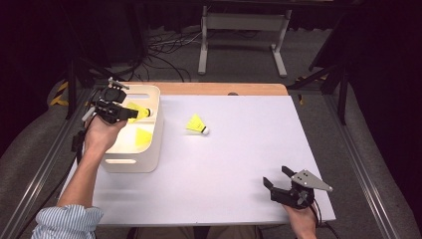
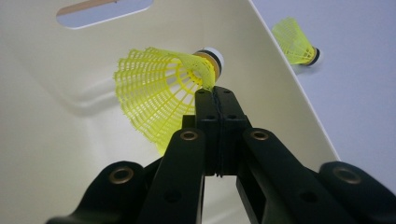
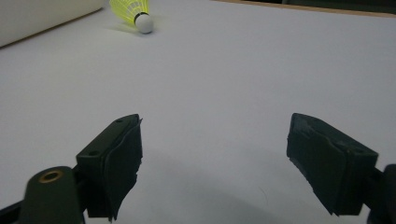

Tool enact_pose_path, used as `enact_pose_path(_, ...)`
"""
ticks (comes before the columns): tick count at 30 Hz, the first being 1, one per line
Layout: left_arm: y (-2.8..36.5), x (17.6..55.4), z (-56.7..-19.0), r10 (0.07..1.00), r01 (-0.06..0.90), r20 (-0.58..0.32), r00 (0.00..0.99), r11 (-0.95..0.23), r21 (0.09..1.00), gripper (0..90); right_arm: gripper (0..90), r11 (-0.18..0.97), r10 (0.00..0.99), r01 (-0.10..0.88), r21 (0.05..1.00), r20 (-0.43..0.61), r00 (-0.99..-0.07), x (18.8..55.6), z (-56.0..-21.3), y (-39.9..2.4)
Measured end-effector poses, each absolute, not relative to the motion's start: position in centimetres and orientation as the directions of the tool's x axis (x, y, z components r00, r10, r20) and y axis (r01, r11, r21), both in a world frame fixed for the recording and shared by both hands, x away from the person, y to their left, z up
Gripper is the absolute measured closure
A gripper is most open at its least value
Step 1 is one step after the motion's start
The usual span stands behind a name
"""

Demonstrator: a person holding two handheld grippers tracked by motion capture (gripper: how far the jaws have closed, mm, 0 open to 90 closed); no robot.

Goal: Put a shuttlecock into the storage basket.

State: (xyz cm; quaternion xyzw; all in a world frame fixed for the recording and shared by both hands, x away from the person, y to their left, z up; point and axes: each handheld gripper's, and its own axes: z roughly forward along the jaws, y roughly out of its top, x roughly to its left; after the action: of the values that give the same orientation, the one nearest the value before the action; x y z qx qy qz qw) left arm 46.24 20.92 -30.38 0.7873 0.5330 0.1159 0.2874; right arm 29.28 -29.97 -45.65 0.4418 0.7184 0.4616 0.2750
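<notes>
**Shuttlecock poised over the bin**

I hold my left gripper [image 2: 215, 93] above the cream plastic bin [image 1: 149, 164], jaws pinched together on the skirt edge of a yellow shuttlecock [image 2: 159, 88], its cork end pointing away from me toward the bin's far-right wall. Another shuttlecock [image 1: 143, 136] lies on the bin floor beneath. A third shuttlecock [image 1: 196, 124] rests on the white table [image 1: 239, 164], nearer the bin; my right gripper [image 3: 215, 163] waits spread wide, well apart. No lettering is legible.
</notes>
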Motion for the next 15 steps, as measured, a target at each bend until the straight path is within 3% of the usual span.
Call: enact_pose_path(15, 20.5, 47.4, -31.6, 0.912, 0.8, -0.132, 0.389, -0.263, 0.539, 89.8, 18.7, 0.184, 0.888, 0.382, 0.906, 0.014, -0.46, 29.3, -45.7, -30.0)
